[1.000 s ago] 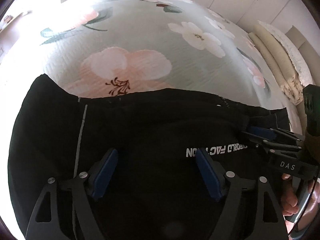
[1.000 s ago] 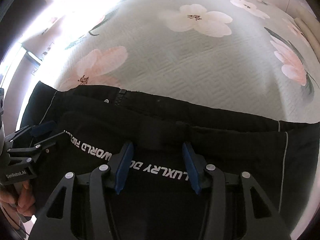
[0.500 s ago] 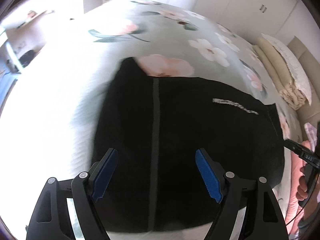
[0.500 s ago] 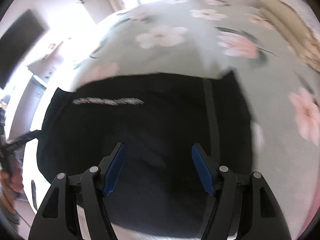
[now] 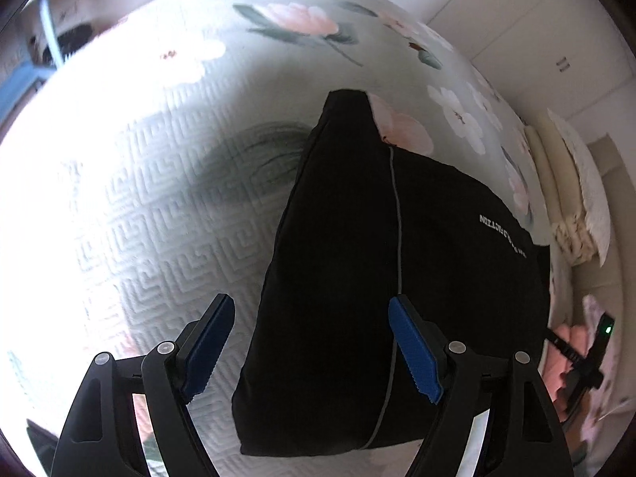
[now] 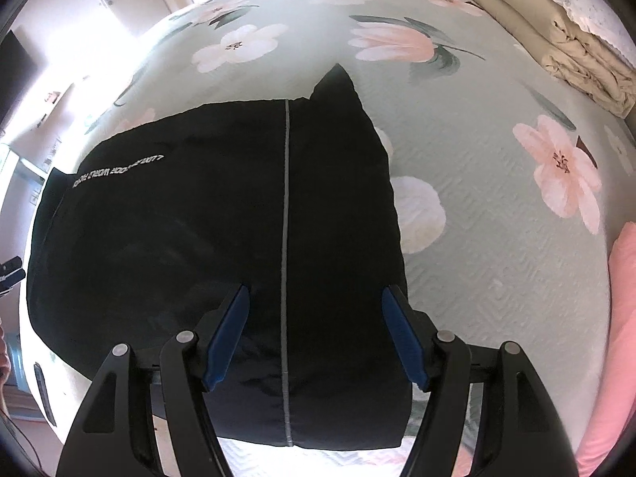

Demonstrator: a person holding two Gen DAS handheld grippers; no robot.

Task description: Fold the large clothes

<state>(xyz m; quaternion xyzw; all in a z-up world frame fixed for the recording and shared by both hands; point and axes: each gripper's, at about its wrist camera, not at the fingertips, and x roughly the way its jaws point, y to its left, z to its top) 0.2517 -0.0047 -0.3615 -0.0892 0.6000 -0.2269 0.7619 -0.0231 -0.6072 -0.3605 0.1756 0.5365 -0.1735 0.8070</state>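
Note:
A black garment (image 5: 357,262) with a thin grey stripe and white lettering lies folded flat on the flowered bedspread (image 5: 151,183). It also shows in the right wrist view (image 6: 222,222). My left gripper (image 5: 314,346) is open and empty, above the garment's left end. My right gripper (image 6: 314,334) is open and empty, above the garment's right end, straddling the grey stripe. The right gripper shows at the right edge of the left wrist view (image 5: 584,353).
Folded beige bedding (image 6: 556,39) lies at the far right of the bed. A pink item (image 6: 620,338) is at the right edge. White cupboards (image 5: 516,20) stand behind the bed. The bed's near edge runs just below the garment.
Both grippers have pulled back and up from the garment and swung outward toward its two ends. The garment now lies folded and flat, with nothing held.

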